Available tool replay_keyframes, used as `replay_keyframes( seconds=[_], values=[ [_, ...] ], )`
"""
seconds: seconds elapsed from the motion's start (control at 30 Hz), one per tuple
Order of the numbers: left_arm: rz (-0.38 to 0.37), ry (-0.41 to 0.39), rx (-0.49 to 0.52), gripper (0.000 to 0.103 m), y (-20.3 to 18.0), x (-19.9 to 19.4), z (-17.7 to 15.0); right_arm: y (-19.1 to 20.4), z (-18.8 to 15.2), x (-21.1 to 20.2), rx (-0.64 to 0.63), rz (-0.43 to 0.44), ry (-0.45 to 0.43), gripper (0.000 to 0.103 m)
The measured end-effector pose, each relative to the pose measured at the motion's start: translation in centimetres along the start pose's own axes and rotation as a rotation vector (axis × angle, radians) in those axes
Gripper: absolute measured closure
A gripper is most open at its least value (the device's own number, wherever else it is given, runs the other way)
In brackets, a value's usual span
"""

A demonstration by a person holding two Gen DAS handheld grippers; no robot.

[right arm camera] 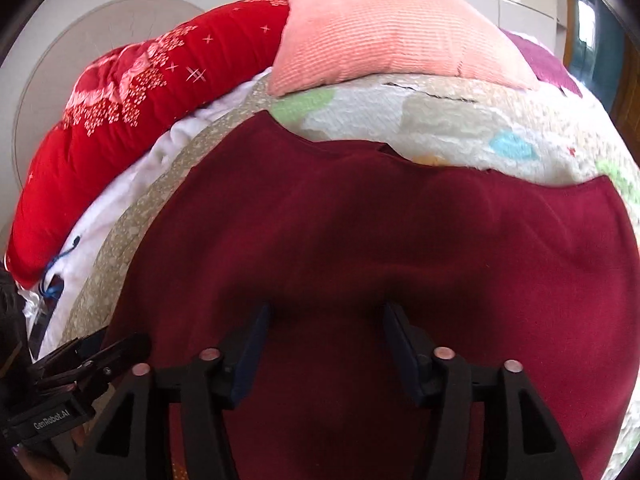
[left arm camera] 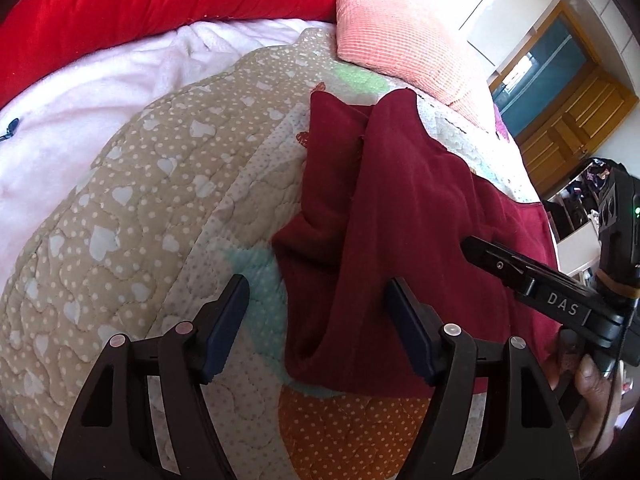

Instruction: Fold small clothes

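A dark red garment lies on the patchwork quilt, bunched into long folds at its left side. My left gripper is open over that left edge, with one loose fold lying between the blue pads and neither pad pressing on it. One finger of the right gripper reaches in from the right above the cloth, held by a hand. In the right wrist view the garment spreads wide and fairly flat. My right gripper hovers open just above its middle. The left gripper shows at the lower left.
A salmon ribbed pillow lies beyond the garment, a red flowered bolster to its left. A white fleece blanket lies beside the quilt. Wooden doors and shelves with clutter stand past the bed's right edge.
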State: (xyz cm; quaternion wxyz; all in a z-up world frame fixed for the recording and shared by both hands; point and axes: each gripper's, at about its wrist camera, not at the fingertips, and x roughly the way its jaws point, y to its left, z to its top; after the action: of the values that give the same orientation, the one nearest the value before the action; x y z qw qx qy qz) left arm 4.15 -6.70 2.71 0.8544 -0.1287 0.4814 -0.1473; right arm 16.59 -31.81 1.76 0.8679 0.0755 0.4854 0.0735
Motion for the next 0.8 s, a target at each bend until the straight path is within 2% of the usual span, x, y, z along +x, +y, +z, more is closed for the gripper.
replay_keyframes(
  seconds=[0.1,0.2,0.4,0.47,0.6,0.7,0.8],
  values=[
    [-0.028,-0.019,-0.004,0.03,0.4,0.2,0.2,0.9,0.5,-0.4,-0.013,-0.007,0.013,0.043],
    [-0.07,-0.048,-0.015,0.028,1.0,0.2,-0.1,1.6,1.1,-1.3,-0.013,0.012,-0.011,0.043],
    [-0.164,-0.059,-0.073,0.027,2.3,-0.4,0.1,3.6,3.9,-0.4,0.019,0.082,0.004,0.043],
    [-0.171,-0.08,-0.108,0.027,2.8,-0.9,0.0,4.5,5.0,0.2,0.036,0.1,0.011,0.043],
    [-0.176,-0.081,-0.103,0.027,2.9,-1.5,-0.3,6.6,7.4,1.9,0.08,0.175,0.038,0.043],
    [-0.185,-0.074,-0.109,0.027,3.0,-1.6,-0.2,7.9,8.3,4.5,0.071,0.13,0.131,0.043],
    [-0.189,-0.067,-0.11,0.027,3.1,-1.7,-0.1,8.5,8.6,6.5,0.045,0.076,0.162,0.046]
  ],
)
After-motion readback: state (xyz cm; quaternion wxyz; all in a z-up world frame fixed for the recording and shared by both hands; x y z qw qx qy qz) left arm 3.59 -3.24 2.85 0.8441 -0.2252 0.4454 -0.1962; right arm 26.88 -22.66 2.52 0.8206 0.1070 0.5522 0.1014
